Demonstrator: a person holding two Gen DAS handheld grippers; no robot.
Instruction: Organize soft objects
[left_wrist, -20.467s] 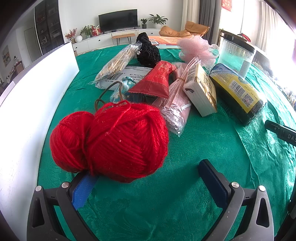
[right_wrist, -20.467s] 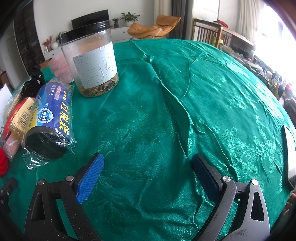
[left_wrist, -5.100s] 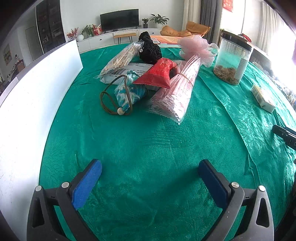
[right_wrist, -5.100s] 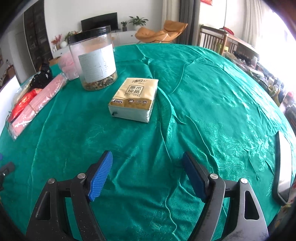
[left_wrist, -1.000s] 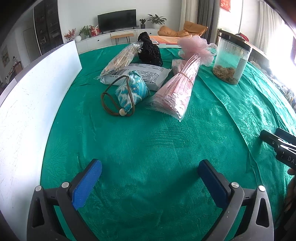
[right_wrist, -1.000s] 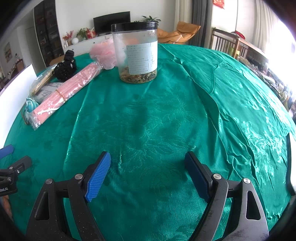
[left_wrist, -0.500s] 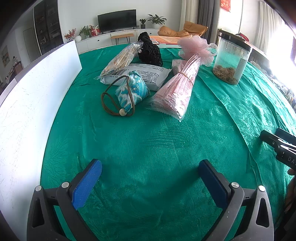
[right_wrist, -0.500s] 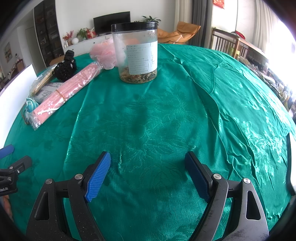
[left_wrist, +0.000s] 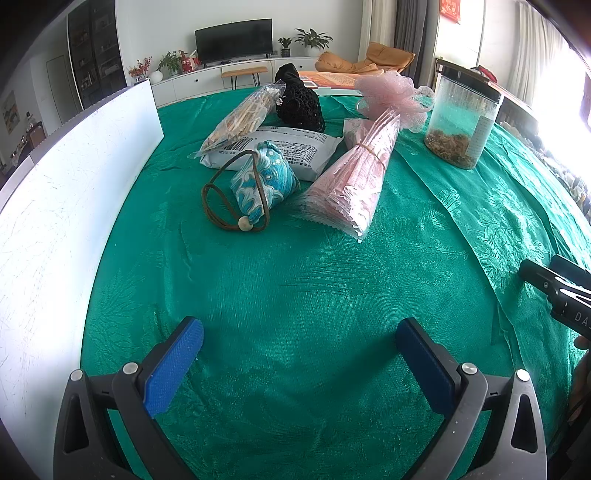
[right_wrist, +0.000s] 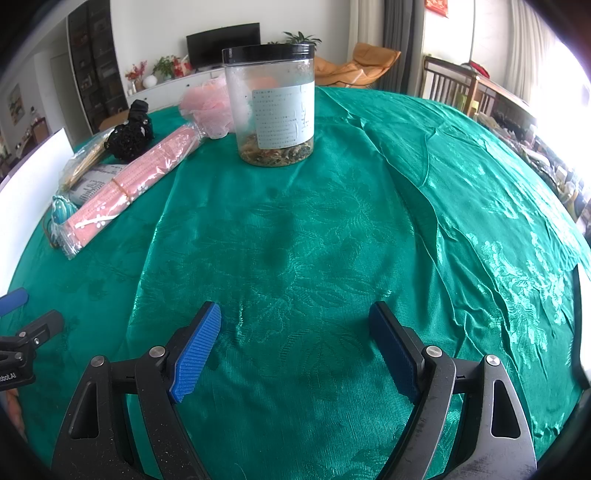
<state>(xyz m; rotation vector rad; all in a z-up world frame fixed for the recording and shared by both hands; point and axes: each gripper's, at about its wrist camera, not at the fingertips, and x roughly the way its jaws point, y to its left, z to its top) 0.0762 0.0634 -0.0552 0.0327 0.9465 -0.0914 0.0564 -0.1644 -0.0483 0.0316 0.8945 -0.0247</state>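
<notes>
Now, in the left wrist view, the left gripper (left_wrist: 299, 347) is spread wide and holds nothing, low over the green tablecloth (left_wrist: 295, 288). Only its 2 blue pads and black arms show; the rest is cut off at the bottom. A flat white board (left_wrist: 74, 192) stands along the left edge of the cloth. The soft things sit in a bunch farther back. A blue patterned pouch (left_wrist: 264, 182) looks puffy, with a brown cord (left_wrist: 221, 206) and 1 round bead looped beside it. It leans on a flat white packet (left_wrist: 280, 151). A long pink packet (left_wrist: 354, 184), shiny and crinkly, lies just right of the pouch. Behind are a clear bag of thin sticks (left_wrist: 240, 118), a black mesh lump (left_wrist: 299, 103) and a fluffy pink pouf (left_wrist: 391, 98). The print on the white packet is too small to read. A clear jar (left_wrist: 461, 118) with a black lid stands well to the right. Wide bare cloth lies between the pads and the bunch. Part of the right gripper (left_wrist: 554, 291) pokes in at the right edge.

Next, in the right wrist view, the right gripper (right_wrist: 295, 339) is also wide and holds nothing. The cloth is shiny and wrinkled, with lots of bare room ahead. The jar (right_wrist: 273, 107) stands far ahead, with brown bits at its bottom. The pouf (right_wrist: 207, 107) is partly hidden behind it. The pouch (right_wrist: 61, 212) peeks out behind the pink packet (right_wrist: 125, 184).
</notes>
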